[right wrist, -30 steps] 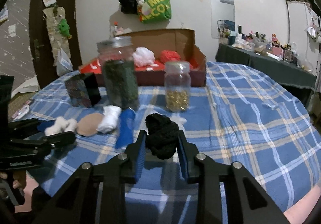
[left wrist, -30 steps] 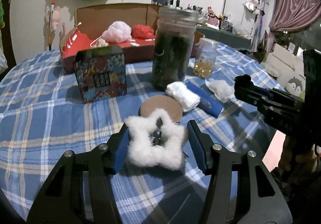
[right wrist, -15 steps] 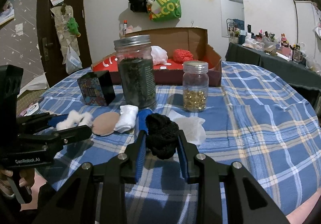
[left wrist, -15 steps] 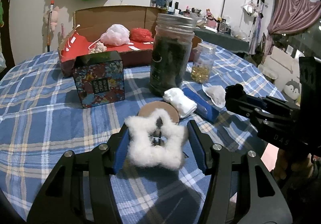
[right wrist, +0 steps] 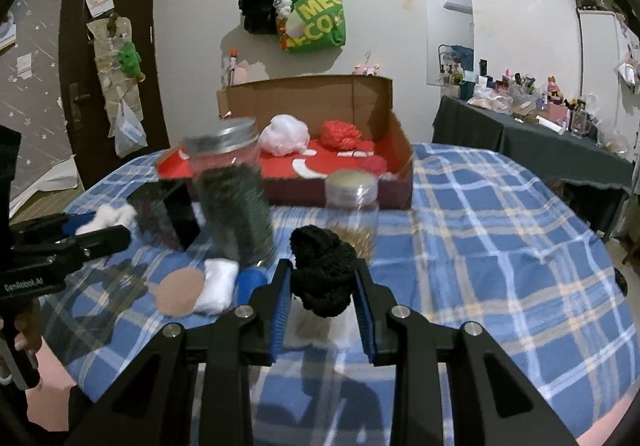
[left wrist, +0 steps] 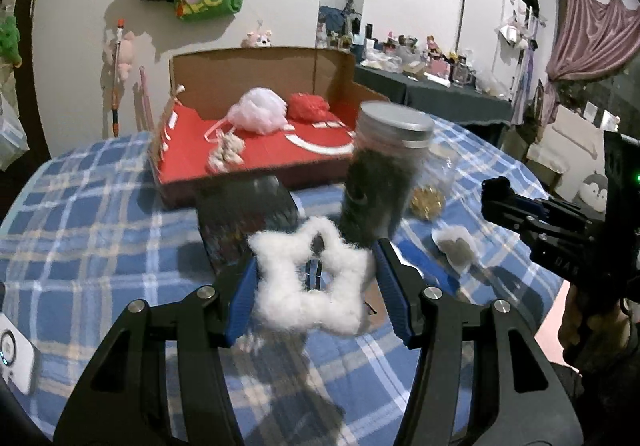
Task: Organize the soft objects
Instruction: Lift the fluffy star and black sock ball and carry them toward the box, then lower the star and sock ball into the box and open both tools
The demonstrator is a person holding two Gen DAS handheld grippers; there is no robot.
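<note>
My left gripper is shut on a white fluffy star and holds it above the blue plaid tablecloth. My right gripper is shut on a black knitted bundle, also lifted off the cloth. Behind both stands an open cardboard box with a red floor, holding a pink mesh puff, a red knitted ball and a small beige plush. In the right wrist view the box is straight ahead, and the left gripper with the white star shows at the left.
A tall jar of dark contents, a small jar of golden bits and a patterned dark box stand between the grippers and the cardboard box. A round tan pad, a white roll and a blue item lie on the cloth.
Both grippers have risen with their loads, so the cardboard box's red floor shows more fully and the jars and table items sit lower in view. The grips are unchanged.
</note>
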